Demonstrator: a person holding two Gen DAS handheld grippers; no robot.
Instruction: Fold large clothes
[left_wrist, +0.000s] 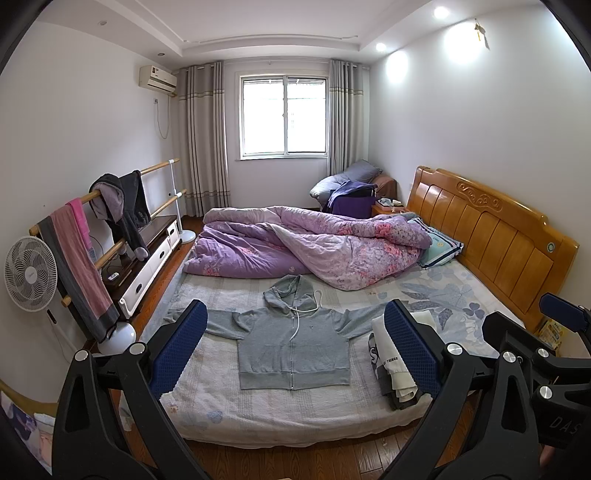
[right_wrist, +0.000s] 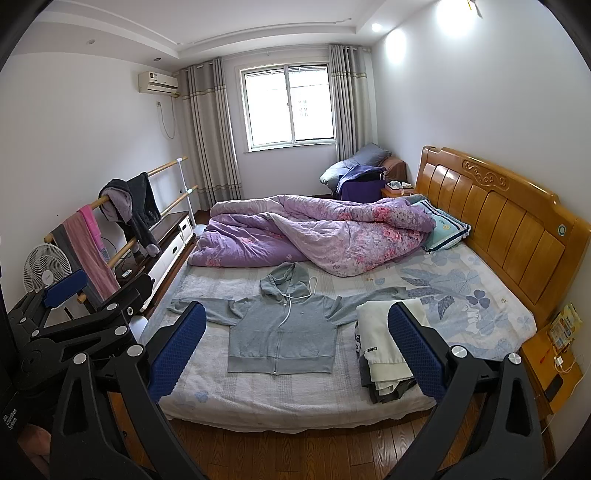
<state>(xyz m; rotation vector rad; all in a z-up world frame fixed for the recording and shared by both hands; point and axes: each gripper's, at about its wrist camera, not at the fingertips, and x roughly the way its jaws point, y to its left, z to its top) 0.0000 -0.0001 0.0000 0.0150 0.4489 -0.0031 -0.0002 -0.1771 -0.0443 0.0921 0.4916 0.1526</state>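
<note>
Now we see grey hoodie (left_wrist: 293, 347) flat on bed (left_wrist: 258, 402) | folded stack (left_wrist: 391, 365) prints "THINGS" | left gripper (left_wrist: 295, 347), right gripper (right_wrist: 297, 349) fingers spread, empty

Open sheet is left around the grey hoodie (left_wrist: 293, 343) on the bed (left_wrist: 258, 410), reachable from the near edge. The far half is blocked by a heaped quilt (left_wrist: 314, 243); the right sleeve is crowded by stacked clothes (left_wrist: 391, 365).

Grey zip hoodie (left_wrist: 293, 347) flat on bed, face-up, sleeves spread, hood up
</note>
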